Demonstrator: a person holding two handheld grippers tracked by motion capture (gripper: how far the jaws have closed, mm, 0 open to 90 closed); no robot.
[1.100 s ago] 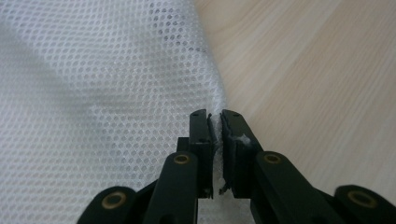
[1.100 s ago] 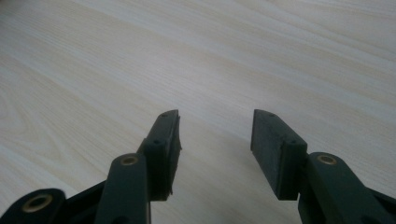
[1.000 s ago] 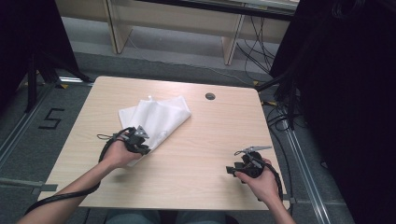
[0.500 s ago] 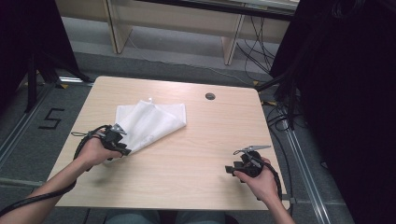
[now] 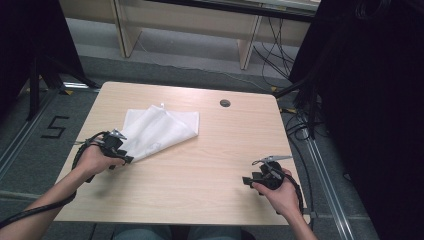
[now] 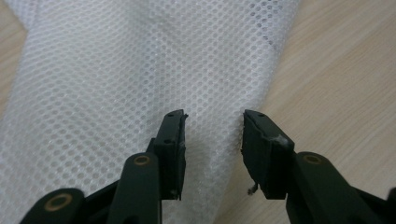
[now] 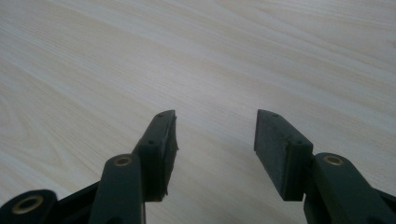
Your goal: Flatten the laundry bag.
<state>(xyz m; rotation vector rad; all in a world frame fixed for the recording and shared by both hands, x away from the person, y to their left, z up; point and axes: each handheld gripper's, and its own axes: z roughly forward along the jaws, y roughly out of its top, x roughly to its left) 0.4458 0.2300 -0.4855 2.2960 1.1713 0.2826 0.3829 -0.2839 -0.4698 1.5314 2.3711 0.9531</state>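
A white mesh cloth (image 5: 160, 131) lies folded into a rough triangle on the left half of the light wood table (image 5: 225, 150). My left gripper (image 5: 121, 152) rests at the cloth's near-left tip. In the left gripper view its jaws have just been opening. They stand open (image 6: 212, 126) over the mesh cloth (image 6: 140, 70), which lies flat between them with no pad pressing on it. My right gripper (image 5: 247, 181) sits near the table's front right. Its jaws (image 7: 215, 126) have just been opening a little and stand open over bare wood (image 7: 140, 46), with nothing between them.
A small round cable hole (image 5: 225, 103) sits near the table's far edge. Cables (image 5: 300, 125) run along the floor at the right. A floor marking "5" (image 5: 55, 127) lies at the left. Wooden furniture legs (image 5: 247, 47) stand behind the table.
My left hand moved left and drew the cloth with it, then its jaws opened and let go of the cloth's tip. The right hand kept still.
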